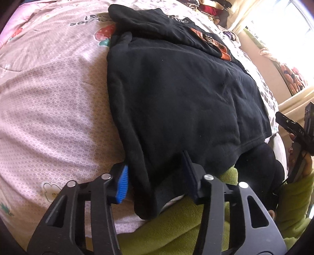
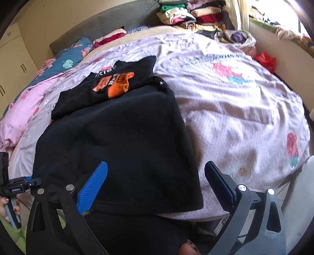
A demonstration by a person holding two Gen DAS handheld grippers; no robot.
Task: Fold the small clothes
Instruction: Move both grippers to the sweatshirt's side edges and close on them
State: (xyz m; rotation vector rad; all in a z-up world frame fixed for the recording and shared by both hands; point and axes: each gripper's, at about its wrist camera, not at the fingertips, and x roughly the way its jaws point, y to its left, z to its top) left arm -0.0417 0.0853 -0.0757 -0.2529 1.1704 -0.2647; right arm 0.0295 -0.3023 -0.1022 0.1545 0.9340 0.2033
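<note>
Left wrist view: black fleece garment (image 1: 176,102) spread flat on a pink printed bedsheet (image 1: 55,102), near hem hanging over the bed edge toward the camera. A second black garment with an orange print (image 1: 212,41) lies on the far end of it, overlapping. Green fleece sleeve (image 1: 176,231) of the person fills the bottom of the frame. Right gripper's handle seen at the right edge, "DAS" printed on it; the rest is unreadable. Sheet has strawberry prints and upside-down lettering, too warped to read.

Left gripper (image 1: 157,176): jaws partly apart, straddling the left corner of the fleece hem; blue pad on the left just beside the cloth edge, whether it touches I cannot tell. Right finger sits against the cloth.

Right wrist view: right gripper (image 2: 157,188) jaws wide apart over the right hem corner of the same fleece; left pad lies on the cloth, right pad over the sheet, clear of the garment. Stacks of folded clothes (image 2: 192,15) at the far bed corner, a red bag (image 2: 265,59) near the wall, blue floral pillow (image 2: 68,55) at the headboard. Left gripper handle and hand (image 2: 9,204) at the left edge.
</note>
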